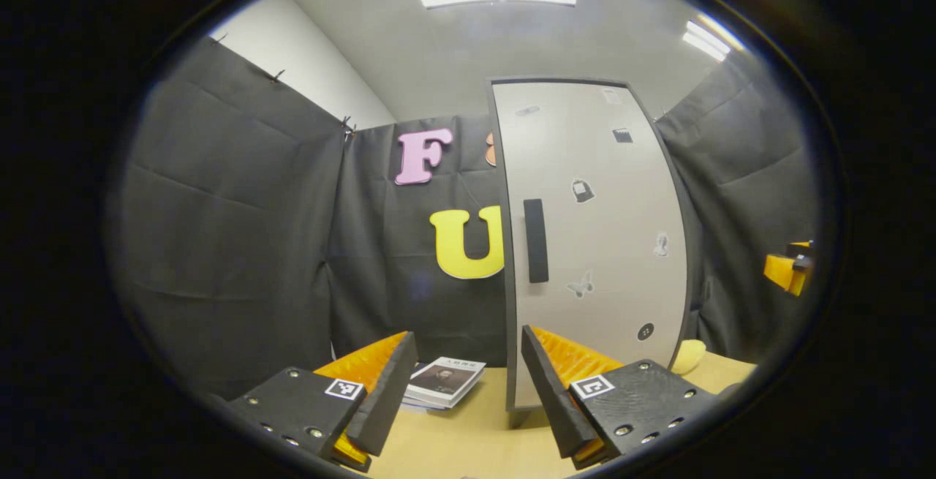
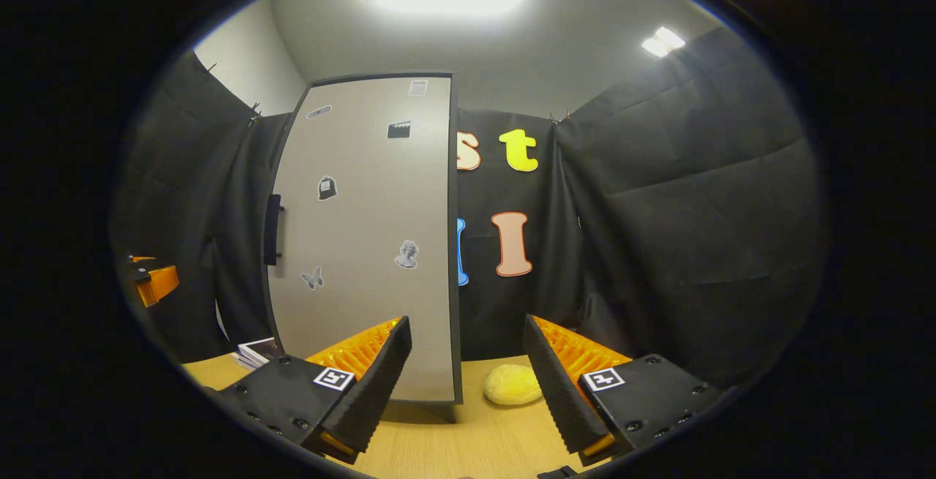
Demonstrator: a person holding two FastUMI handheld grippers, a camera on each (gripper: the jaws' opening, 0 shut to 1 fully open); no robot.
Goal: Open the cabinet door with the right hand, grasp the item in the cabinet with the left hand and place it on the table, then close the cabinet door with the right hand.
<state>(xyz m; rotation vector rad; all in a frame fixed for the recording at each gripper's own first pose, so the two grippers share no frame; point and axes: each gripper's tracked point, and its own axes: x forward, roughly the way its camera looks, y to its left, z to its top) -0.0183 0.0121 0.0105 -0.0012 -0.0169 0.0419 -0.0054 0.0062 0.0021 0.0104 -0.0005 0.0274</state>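
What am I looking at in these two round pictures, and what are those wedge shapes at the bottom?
A person holds a two-finger gripper in each hand, and each carries a camera looking forward along its own fingers. Those wedges are the fingers. The left gripper and the right gripper both have their jaws apart and hold nothing. Ahead stands a tall cabinet with its door closed and a dark handle. On the wooden table lie some booklets on one side of the cabinet and a soft yellow lump on the other.
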